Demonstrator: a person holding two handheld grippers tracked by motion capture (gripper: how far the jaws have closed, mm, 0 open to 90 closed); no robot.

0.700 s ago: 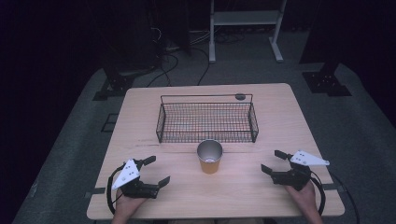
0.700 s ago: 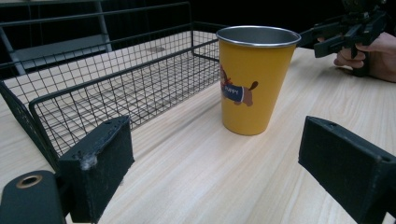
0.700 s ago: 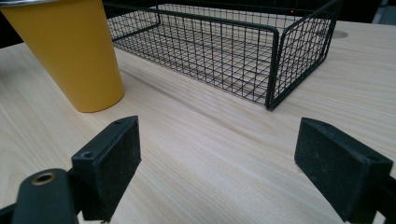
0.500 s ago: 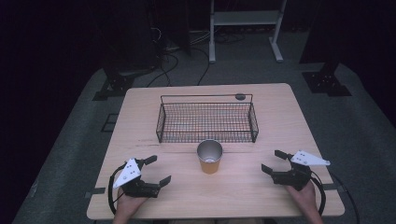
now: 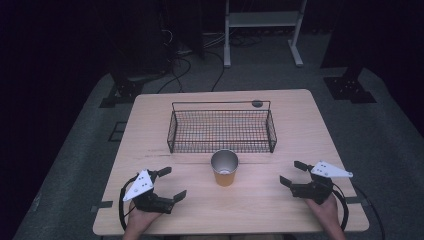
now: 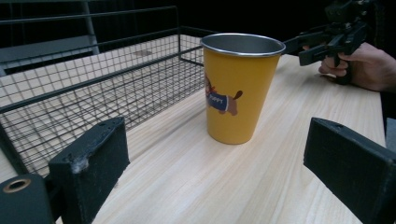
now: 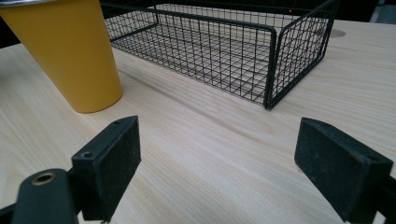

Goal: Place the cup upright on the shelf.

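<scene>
A yellow cup (image 5: 224,168) with a steel rim and a cartoon dog on its side (image 6: 238,86) stands upright on the wooden table (image 5: 300,125), just in front of a black wire basket (image 5: 222,129). My left gripper (image 5: 171,183) rests open at the front left, its jaws wide apart and aimed toward the cup. My right gripper (image 5: 293,173) rests open at the front right, a hand's width from the cup (image 7: 70,56). Nothing sits between either pair of jaws. The basket (image 7: 224,42) looks empty.
A small dark round hole (image 5: 257,103) marks the table's far edge behind the basket. A white metal stand (image 5: 262,25) and cables lie on the dark floor beyond. Bare wood stretches on both sides of the cup.
</scene>
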